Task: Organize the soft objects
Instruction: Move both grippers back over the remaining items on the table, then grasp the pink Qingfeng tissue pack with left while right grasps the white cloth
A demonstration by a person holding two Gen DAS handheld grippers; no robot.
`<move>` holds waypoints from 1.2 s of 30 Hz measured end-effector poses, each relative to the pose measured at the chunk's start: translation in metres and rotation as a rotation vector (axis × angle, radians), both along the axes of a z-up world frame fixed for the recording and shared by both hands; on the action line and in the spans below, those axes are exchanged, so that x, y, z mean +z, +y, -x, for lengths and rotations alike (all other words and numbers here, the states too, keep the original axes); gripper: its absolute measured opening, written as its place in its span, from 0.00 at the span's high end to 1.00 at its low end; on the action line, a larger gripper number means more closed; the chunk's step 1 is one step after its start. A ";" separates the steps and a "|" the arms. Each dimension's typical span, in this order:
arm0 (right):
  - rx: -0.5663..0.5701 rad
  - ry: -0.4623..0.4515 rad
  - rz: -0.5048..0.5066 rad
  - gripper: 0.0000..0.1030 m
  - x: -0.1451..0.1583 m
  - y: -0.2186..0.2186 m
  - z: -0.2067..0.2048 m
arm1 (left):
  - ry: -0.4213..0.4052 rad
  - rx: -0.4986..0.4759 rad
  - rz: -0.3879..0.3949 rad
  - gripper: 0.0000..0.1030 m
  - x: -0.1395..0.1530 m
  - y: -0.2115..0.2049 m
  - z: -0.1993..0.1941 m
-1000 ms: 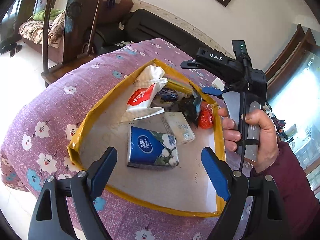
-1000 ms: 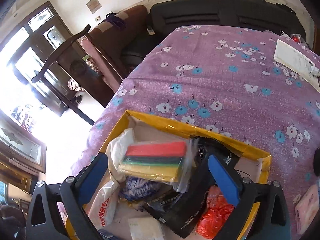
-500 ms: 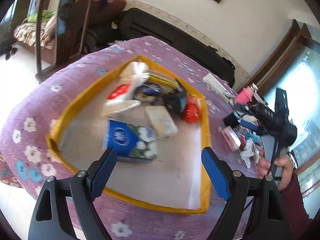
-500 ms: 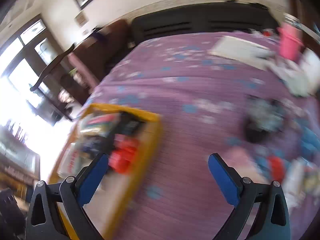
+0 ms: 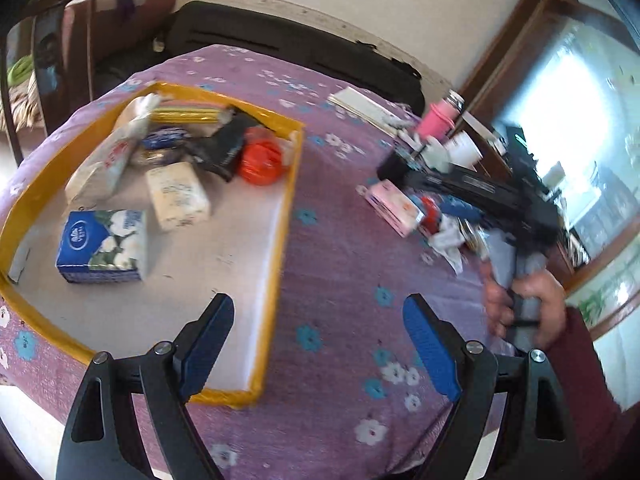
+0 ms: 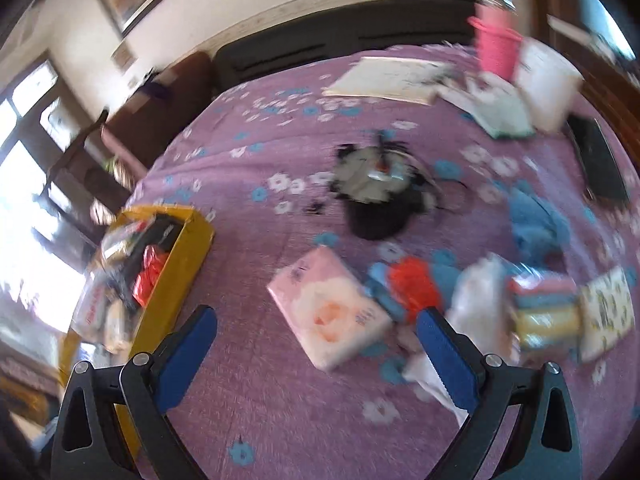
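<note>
1. Left tongs [image 5: 318, 344] released, empty, over the yellow tray [image 5: 286, 216] rim.
2. Right tongs [image 6: 316, 346] released, framing the pink tissue pack [image 6: 328, 312] on the counter [image 6: 280, 400], probably the next pick.
3. Sorted soft packs sit at the tray's far corner.

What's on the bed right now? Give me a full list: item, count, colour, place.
tray: 1, yellow rim, on the purple floral cover
blue tissue pack: 1, blue and white, in the tray's near part
white pack: 1, in the tray's middle
white bag: 1, red print, tray's far left
black pouch: 1, tray's far side
red bag: 1, tray's far right corner
pink pack: 1, on the cover outside the tray
sponge pack: 1, multicolour, blurred, right of the pink pack
pink cup: 1, far edge
left gripper: open, empty, over the tray's near corner
right gripper: open, empty, over the pink pack
</note>
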State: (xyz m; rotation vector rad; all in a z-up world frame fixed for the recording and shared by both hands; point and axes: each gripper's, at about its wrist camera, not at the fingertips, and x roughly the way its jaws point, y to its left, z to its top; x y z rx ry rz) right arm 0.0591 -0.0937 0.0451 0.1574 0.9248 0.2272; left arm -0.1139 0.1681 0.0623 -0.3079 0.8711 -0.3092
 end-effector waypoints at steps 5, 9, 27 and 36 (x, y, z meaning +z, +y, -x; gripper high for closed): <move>0.023 0.006 0.122 0.01 -0.015 0.025 -0.029 | -0.002 0.003 -0.025 0.17 0.004 -0.004 0.007; 0.078 0.131 -0.020 0.01 -0.033 0.028 -0.025 | 0.000 0.023 -0.026 0.17 0.004 0.003 0.009; -0.116 0.034 -0.127 0.02 -0.003 -0.124 0.100 | 0.026 -0.111 -0.039 0.17 -0.006 -0.047 -0.010; -0.138 0.048 -0.098 0.02 -0.029 -0.120 0.082 | 0.085 -0.143 -0.059 0.17 -0.013 -0.066 -0.029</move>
